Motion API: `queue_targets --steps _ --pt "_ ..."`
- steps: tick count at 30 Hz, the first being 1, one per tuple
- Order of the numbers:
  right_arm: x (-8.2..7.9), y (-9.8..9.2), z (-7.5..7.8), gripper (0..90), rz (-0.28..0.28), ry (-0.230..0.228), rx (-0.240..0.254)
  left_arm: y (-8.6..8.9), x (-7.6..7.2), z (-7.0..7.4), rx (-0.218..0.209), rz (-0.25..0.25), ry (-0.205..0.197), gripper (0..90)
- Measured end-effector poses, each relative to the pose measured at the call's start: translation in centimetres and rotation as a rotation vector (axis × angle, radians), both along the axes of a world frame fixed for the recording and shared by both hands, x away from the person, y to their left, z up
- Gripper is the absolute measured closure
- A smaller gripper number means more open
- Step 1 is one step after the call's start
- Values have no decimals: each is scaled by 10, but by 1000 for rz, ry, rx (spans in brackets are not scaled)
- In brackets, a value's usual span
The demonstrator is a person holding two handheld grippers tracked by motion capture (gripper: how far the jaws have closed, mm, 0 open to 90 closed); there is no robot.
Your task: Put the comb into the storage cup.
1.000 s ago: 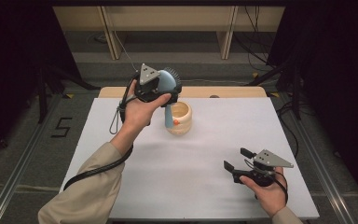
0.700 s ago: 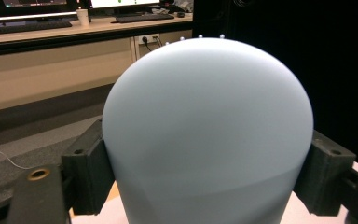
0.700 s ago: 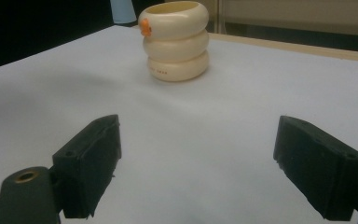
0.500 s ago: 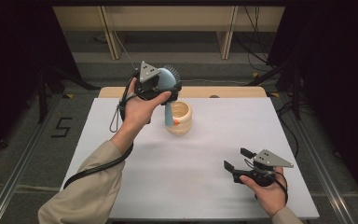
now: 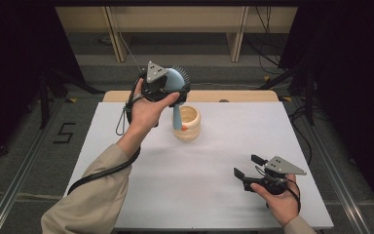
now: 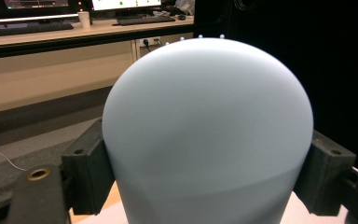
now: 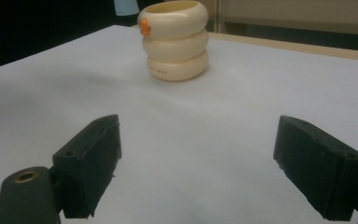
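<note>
A light-blue hairbrush hangs head up over the back of the white table, its bristles facing away from me. My left gripper is shut on the brush's rounded head, one jaw pressed on each side. The handle's tip hangs close beside the rim of a cream ringed cup with an orange mark; I cannot tell if they touch. My right gripper rests low near the front right, open, nothing between its jaws, pointed at the cup.
A wooden board edges the table's far side. Beyond it stand wooden shelf legs and cables on the floor. A desk with keyboards is in the left gripper view.
</note>
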State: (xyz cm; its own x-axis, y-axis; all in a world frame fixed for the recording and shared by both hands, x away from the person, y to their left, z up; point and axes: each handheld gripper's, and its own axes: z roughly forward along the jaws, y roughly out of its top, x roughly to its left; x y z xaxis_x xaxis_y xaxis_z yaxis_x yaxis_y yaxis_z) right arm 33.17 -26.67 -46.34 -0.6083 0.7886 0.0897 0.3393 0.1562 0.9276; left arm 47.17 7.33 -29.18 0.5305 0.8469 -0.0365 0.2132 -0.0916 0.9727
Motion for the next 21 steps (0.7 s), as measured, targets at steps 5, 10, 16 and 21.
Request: queue_targets --steps 5,10,16,21 --pt "0 0 0 158 1 3 0 -1 1 1 1 0 -1 194" --pt "0 0 0 158 1 3 -1 -1 3 1 2 2 2 194" --pt "0 1 -1 158 2 2 -3 -2 4 1 3 4 3 194" --pt "0 0 -1 158 2 2 -2 -2 6 2 5 5 1 194"
